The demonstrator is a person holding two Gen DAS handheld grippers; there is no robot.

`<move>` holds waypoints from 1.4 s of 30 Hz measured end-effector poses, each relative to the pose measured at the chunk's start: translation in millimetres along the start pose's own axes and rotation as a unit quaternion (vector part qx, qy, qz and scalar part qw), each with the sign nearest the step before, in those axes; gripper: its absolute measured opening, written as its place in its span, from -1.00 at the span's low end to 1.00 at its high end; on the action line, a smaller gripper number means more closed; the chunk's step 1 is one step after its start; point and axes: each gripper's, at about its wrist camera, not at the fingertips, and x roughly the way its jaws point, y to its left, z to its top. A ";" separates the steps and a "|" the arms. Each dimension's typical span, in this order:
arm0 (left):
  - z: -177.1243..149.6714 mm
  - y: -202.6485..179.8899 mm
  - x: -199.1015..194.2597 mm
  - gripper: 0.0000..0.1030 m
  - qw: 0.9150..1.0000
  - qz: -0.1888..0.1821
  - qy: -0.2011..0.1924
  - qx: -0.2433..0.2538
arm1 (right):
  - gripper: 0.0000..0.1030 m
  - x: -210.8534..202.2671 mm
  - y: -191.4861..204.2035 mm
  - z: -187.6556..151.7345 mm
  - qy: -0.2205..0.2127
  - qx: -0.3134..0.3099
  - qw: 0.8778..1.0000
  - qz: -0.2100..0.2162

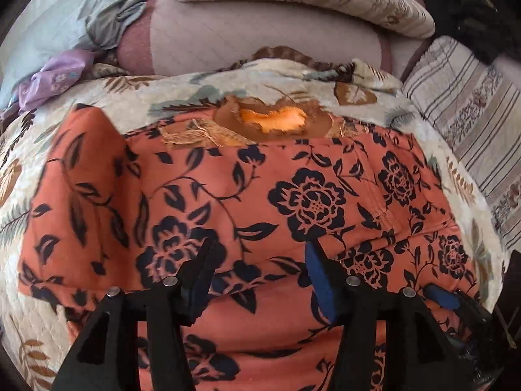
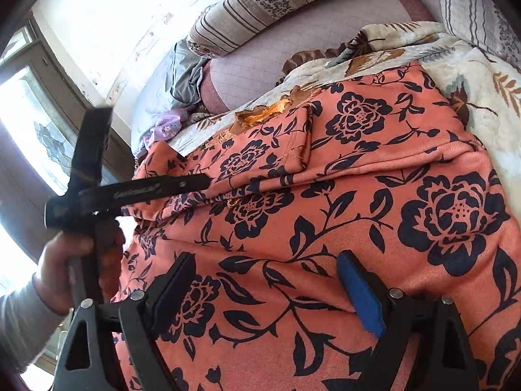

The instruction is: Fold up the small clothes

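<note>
Left wrist view: the orange floral garment (image 1: 247, 202) was seen spread on a leaf-patterned quilt (image 1: 146, 94) on the bed, partly folded, one flap doubled over near the collar. It was judged light, soft and limp, with a slightly fuzzy surface unlikely to slip; any lifted edge would sag. The left hand-held gripper (image 1: 260, 254) was held over the cloth with fingers apart, nothing pinched. In the right wrist view the right hand-held gripper (image 2: 265, 270) was likewise spread wide above the fabric. A hemmed edge or folded corner was judged the best hold, both layers pinched together.
</note>
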 end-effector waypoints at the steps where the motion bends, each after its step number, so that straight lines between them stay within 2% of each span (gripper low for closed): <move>1: -5.8 10.9 -18.1 0.18 1.000 -0.001 -0.021 -0.010 | 0.74 -1.8 0.9 2.2 0.007 0.005 1.000 -0.004; 3: -13.2 33.2 -54.4 0.44 0.997 0.008 -0.074 -0.027 | 0.73 -11.7 1.1 11.6 0.000 0.037 0.999 0.008; 5: -22.0 60.6 -79.4 0.58 0.989 0.029 -0.131 -0.058 | 0.73 -20.2 3.8 28.9 -0.020 0.066 0.997 0.041; 7: -39.3 89.8 -96.4 0.61 0.980 0.057 -0.167 -0.096 | 0.73 -16.3 7.5 55.1 -0.022 0.066 0.997 0.031; 9: -54.2 117.8 -99.8 0.61 0.970 0.076 -0.182 -0.144 | 0.72 7.1 1.3 80.7 0.008 0.075 0.997 0.008; 11: -70.7 151.2 -95.2 0.61 0.962 0.082 -0.172 -0.196 | 0.39 38.3 -13.5 97.7 0.052 0.103 0.993 -0.030; 12: -79.4 165.5 -91.6 0.61 0.958 0.082 -0.167 -0.220 | -0.01 52.7 -16.3 102.8 0.076 0.100 0.991 -0.052; 13: -88.9 178.6 -89.0 0.61 0.953 0.082 -0.166 -0.238 | -0.11 65.0 -13.7 105.5 0.096 0.080 0.989 -0.077; 15: -103.4 197.9 -81.9 0.61 0.947 0.107 -0.156 -0.260 | -0.11 84.8 -0.5 102.9 0.135 0.036 0.984 -0.108; 16: -105.1 207.4 -79.1 0.61 0.940 0.110 -0.138 -0.291 | -0.11 88.8 8.4 101.9 0.139 0.012 0.982 -0.126; 17: -107.7 214.4 -78.8 0.61 0.934 0.085 -0.144 -0.317 | -0.08 91.3 14.7 102.3 0.139 -0.006 0.980 -0.139; 18: -108.6 217.8 -78.8 0.61 0.929 0.063 -0.157 -0.330 | 0.10 93.7 19.6 102.6 0.145 -0.013 0.979 -0.140; 19: -107.3 218.2 -79.4 0.61 0.928 0.061 -0.159 -0.333 | 0.32 96.8 22.2 102.8 0.153 -0.012 0.979 -0.135; 21: -106.2 212.6 -77.7 0.61 0.930 0.057 -0.161 -0.325 | 0.36 104.2 26.5 102.3 0.168 -0.026 0.973 -0.153; 22: -104.2 209.2 -76.5 0.61 0.931 0.052 -0.160 -0.323 | 0.23 107.3 28.4 102.8 0.176 -0.035 0.970 -0.166; 23: -103.9 207.8 -76.1 0.61 0.932 0.046 -0.159 -0.322 | 0.05 109.8 30.0 105.3 0.178 -0.039 0.967 -0.179; 24: -104.9 206.2 -77.3 0.61 0.933 0.041 -0.161 -0.319 | -0.55 108.8 32.0 108.9 0.179 -0.039 0.967 -0.176; 25: -103.9 206.4 -78.3 0.61 0.934 0.040 -0.164 -0.316 | -0.69 105.8 36.4 112.9 0.176 -0.041 0.968 -0.176; 28: -103.4 206.8 -84.9 0.61 0.932 0.044 -0.177 -0.314 | -0.70 84.4 67.3 130.7 0.134 -0.095 0.967 -0.197; 31: -106.2 210.6 -86.1 0.61 0.928 0.047 -0.176 -0.324 | -0.70 46.7 88.7 155.3 0.068 -0.144 0.960 -0.229; 34: -106.1 210.5 -84.4 0.61 0.928 0.050 -0.175 -0.326 | -0.70 15.9 63.9 170.6 0.031 -0.126 0.954 -0.272; 36: -103.3 206.9 -83.1 0.61 0.930 0.056 -0.176 -0.317 | -0.66 12.3 21.6 162.6 0.051 -0.078 0.957 -0.275; 38: -99.9 201.5 -80.6 0.61 0.935 0.059 -0.176 -0.302 | -0.60 25.5 -19.7 140.6 0.098 -0.043 0.958 -0.266; 40: -93.4 194.3 -78.9 0.61 0.944 0.068 -0.165 -0.277 | -0.38 38.3 -51.9 119.1 0.126 -0.011 0.954 -0.273; 42: -84.5 187.0 -82.8 0.61 0.950 0.063 -0.160 -0.260 | -0.32 31.9 -61.6 115.0 0.097 0.012 0.965 -0.244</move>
